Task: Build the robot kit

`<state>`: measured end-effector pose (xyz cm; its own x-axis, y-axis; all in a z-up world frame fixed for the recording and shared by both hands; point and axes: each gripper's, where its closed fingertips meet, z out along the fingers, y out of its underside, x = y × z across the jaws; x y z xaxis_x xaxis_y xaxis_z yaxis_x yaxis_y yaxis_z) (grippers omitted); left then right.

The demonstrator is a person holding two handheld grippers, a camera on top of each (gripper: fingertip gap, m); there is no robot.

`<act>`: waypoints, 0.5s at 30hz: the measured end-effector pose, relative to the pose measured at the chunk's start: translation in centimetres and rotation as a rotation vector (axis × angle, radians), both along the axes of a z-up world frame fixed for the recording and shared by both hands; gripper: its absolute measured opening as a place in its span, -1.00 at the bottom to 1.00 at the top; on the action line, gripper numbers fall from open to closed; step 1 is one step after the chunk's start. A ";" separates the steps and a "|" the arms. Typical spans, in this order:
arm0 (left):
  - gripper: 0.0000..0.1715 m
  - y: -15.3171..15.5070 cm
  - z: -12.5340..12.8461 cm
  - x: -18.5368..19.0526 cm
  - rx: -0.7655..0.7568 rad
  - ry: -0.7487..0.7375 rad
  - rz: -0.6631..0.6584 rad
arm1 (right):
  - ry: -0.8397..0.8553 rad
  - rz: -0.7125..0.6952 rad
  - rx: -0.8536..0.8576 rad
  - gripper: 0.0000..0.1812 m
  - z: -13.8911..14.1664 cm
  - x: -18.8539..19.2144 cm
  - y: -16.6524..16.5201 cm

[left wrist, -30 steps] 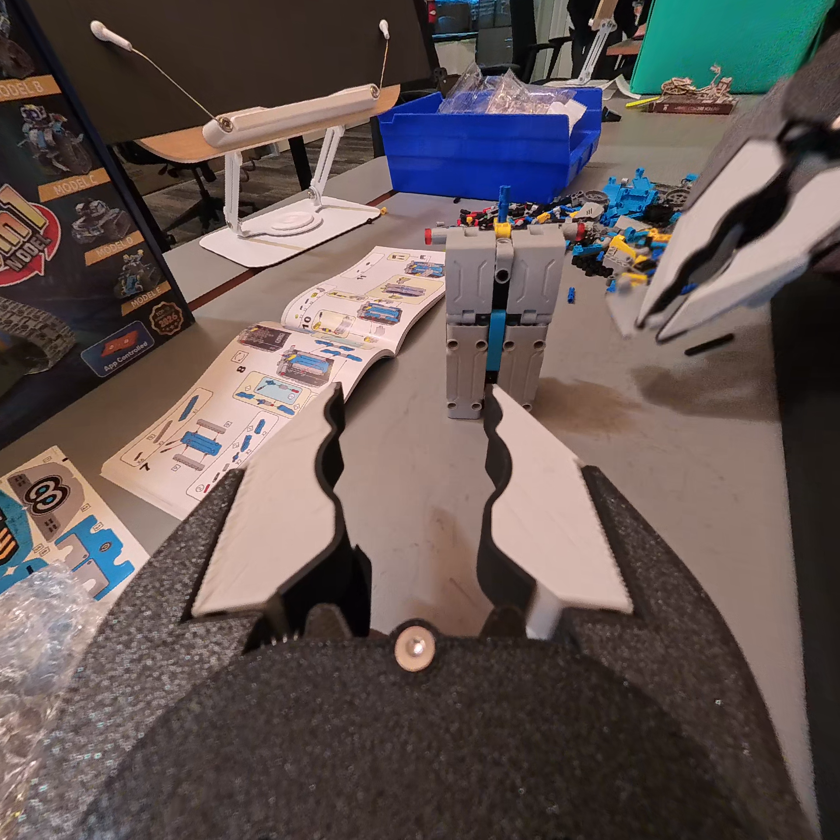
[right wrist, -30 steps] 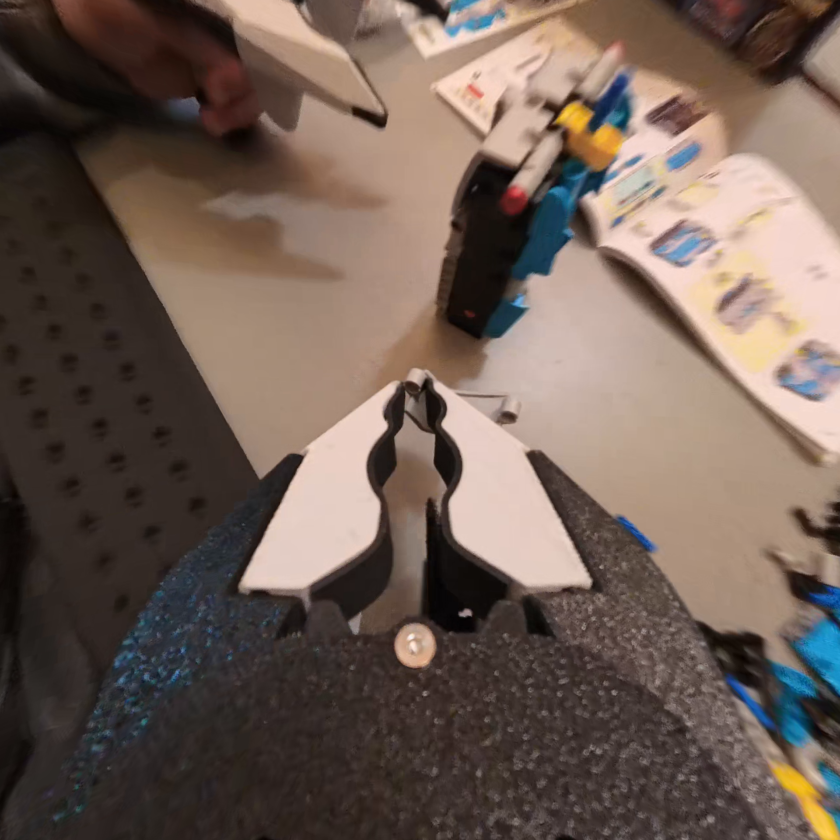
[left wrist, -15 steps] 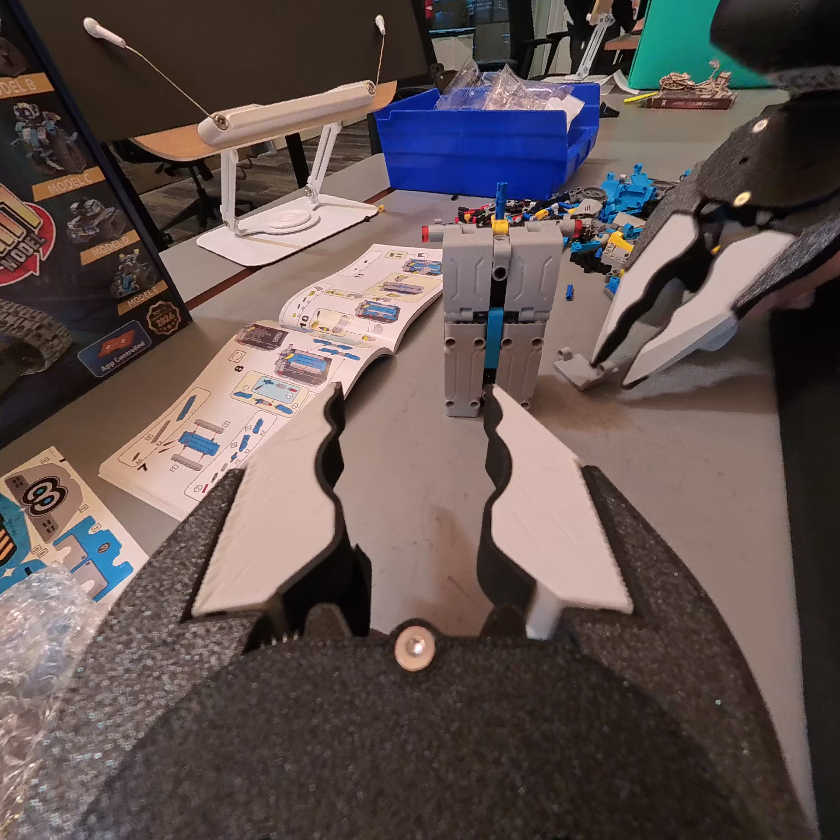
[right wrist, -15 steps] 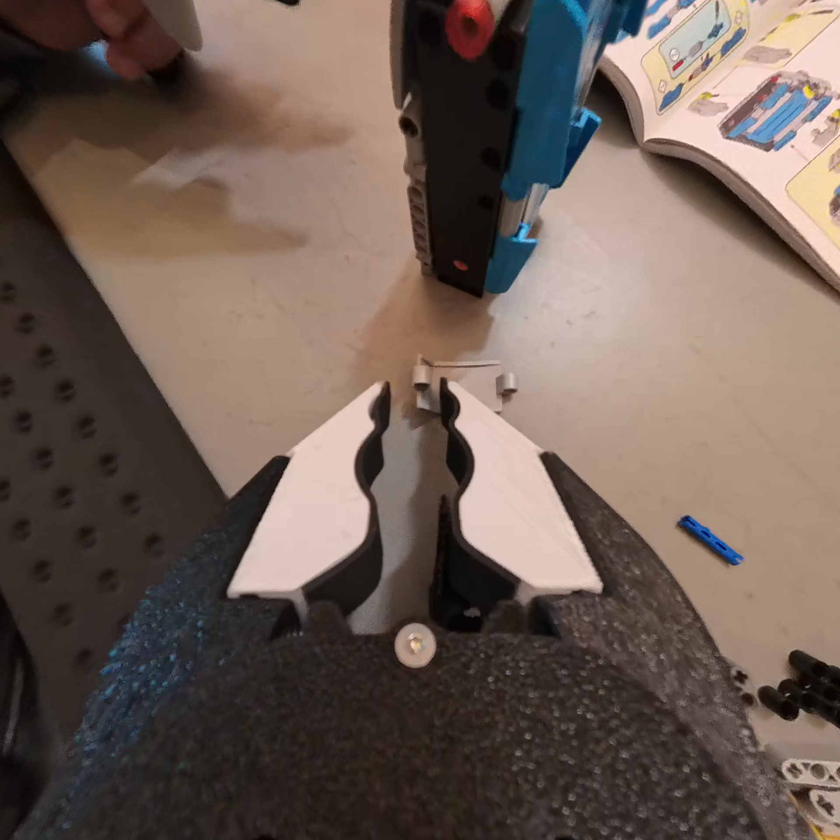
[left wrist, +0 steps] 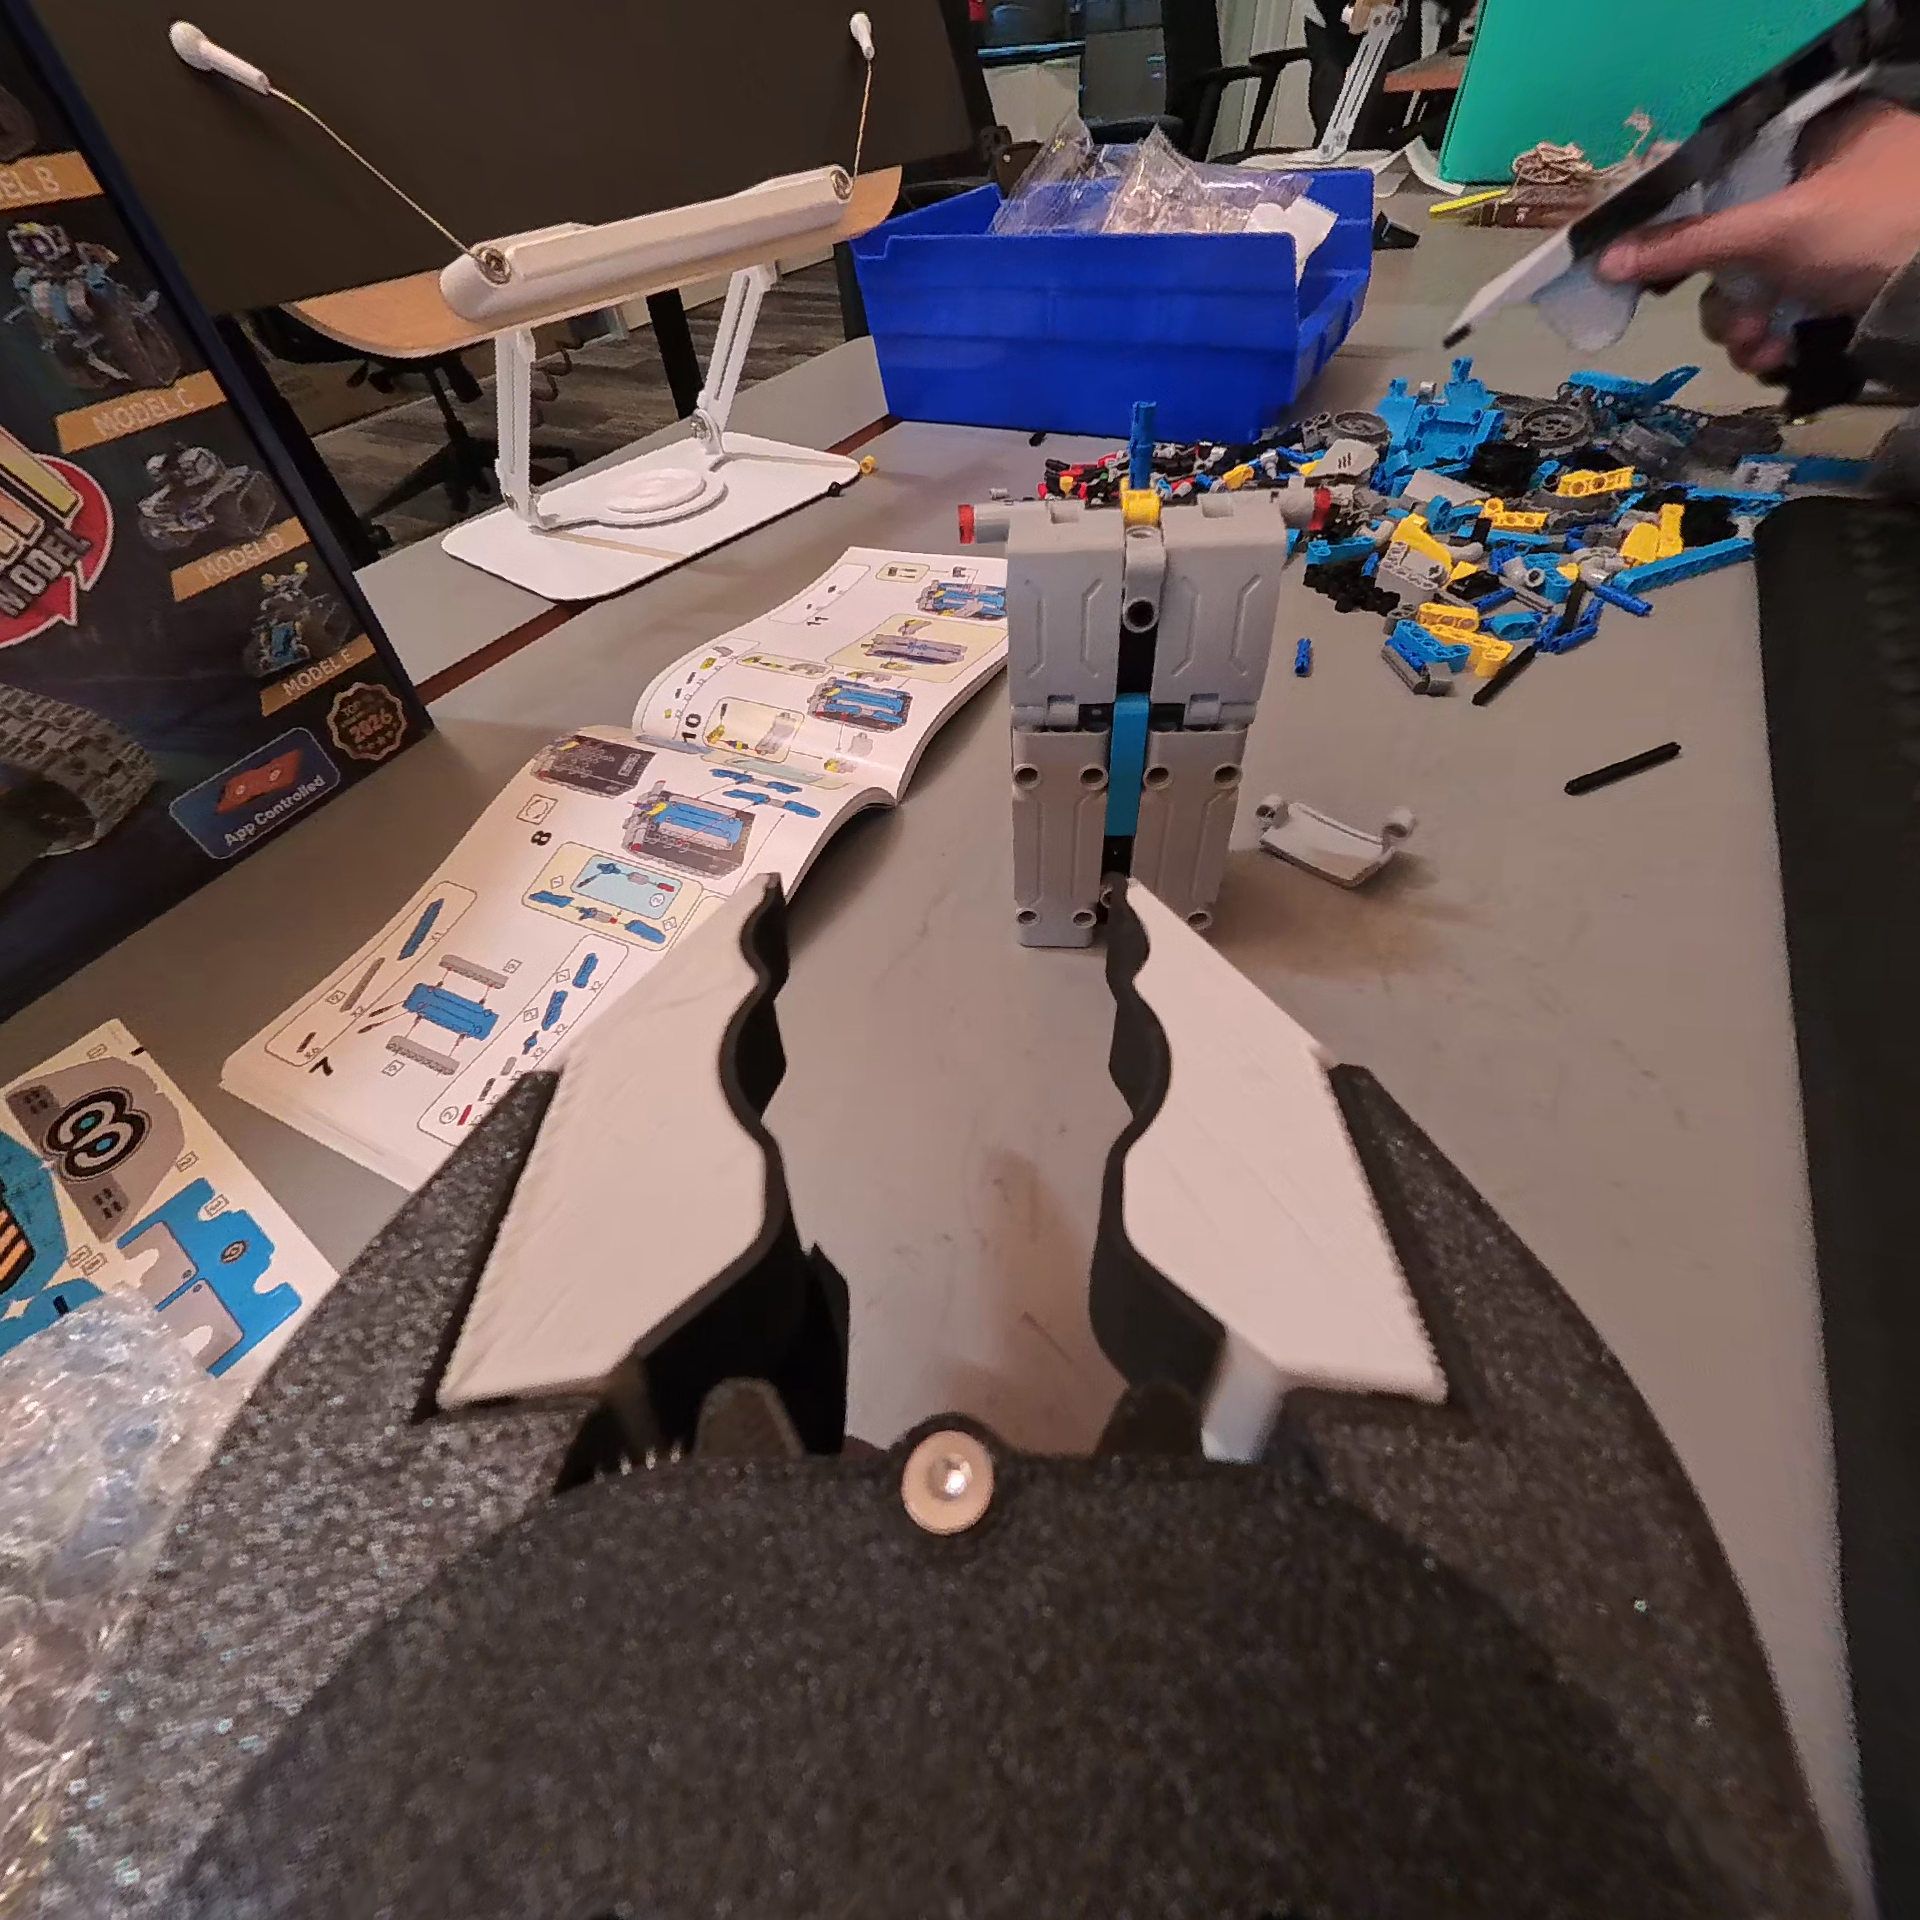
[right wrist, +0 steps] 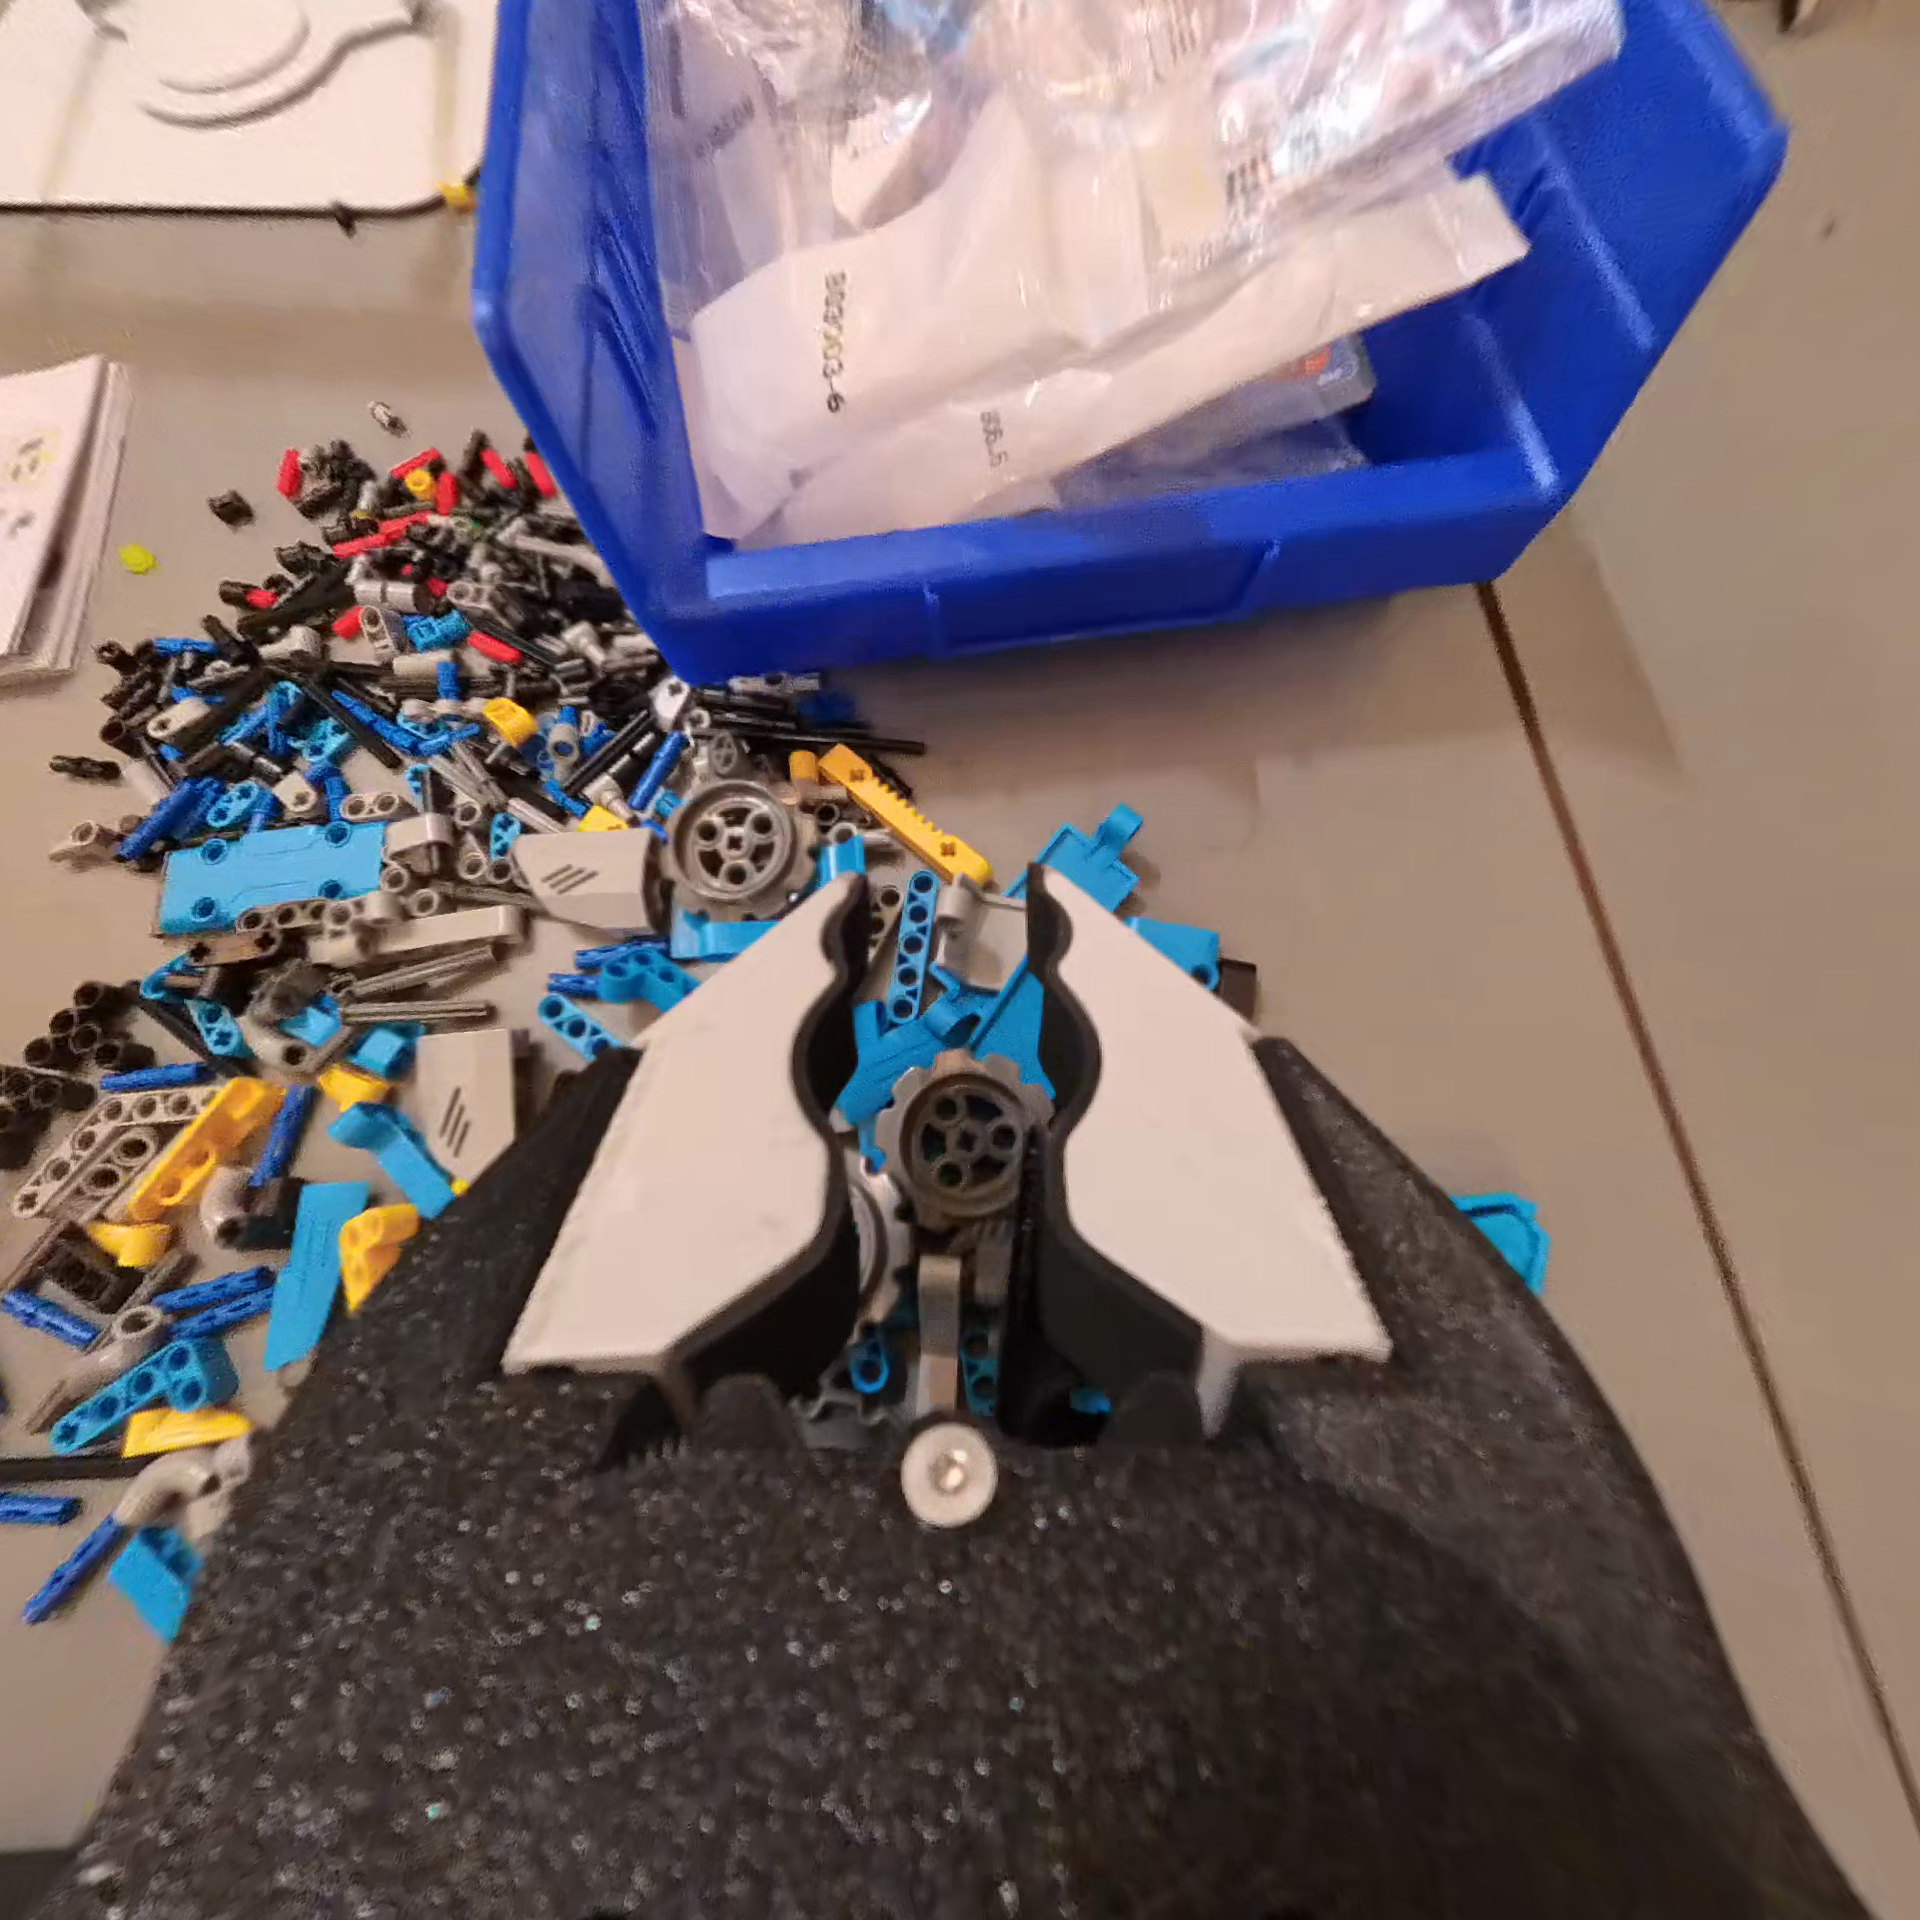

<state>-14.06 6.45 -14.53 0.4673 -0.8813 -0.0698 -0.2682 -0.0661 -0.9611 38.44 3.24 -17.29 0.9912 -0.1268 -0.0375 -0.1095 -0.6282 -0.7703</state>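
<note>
grey table, bearing all else. against its far-left edge, well left of the grey block assembly, upright printed box. behind the assembly, blue bin filled with clear plastic bags; left of the bin, white desk lamp on a flat base. immediately left of the assembly, open instruction booklet; further left and nearer the camera, sticker sheet and bubble wrap.

left gripper: fingers wide apart, holding nothing, right tip just at the foot of the assembly, contact not determinable. assembly standing upright, partly built: two grey panels around a blue centre strip, yellow and blue pieces on top, red-tipped pins at both upper corners.

behind and right of the assembly, loose parts pile, large and unsorted, hence much apparently left unbuilt. right gripper: fingers apart, empty, hovering above the pile's edge nearest the bin, grey toothed wheel visible beneath the gap.

just right of the assembly's foot, small grey clip piece, lying unattached on the table; further right, loose black axle.
</note>
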 end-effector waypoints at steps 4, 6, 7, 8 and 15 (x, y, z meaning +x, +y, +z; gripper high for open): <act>-0.28 0.0 0.0 0.0 -0.005 -0.005 0.001 | -0.028 -0.010 -0.076 -0.73 -2.5 0.0 0.2; -0.28 0.0 0.0 0.0 -0.004 -0.004 0.000 | -0.058 0.002 -0.086 -0.76 -2.8 -0.3 0.5; -0.28 0.0 0.0 0.0 -0.003 -0.003 0.000 | -0.082 -0.002 -0.097 -0.84 -2.9 -0.2 0.5; -0.28 0.0 0.0 0.0 -0.002 -0.002 -0.001 | -0.107 -0.010 -0.115 -0.92 -3.0 0.0 0.5; -0.28 0.0 0.1 0.0 0.000 -0.004 -0.001 | -0.098 -0.018 -0.018 -0.92 0.3 0.2 0.5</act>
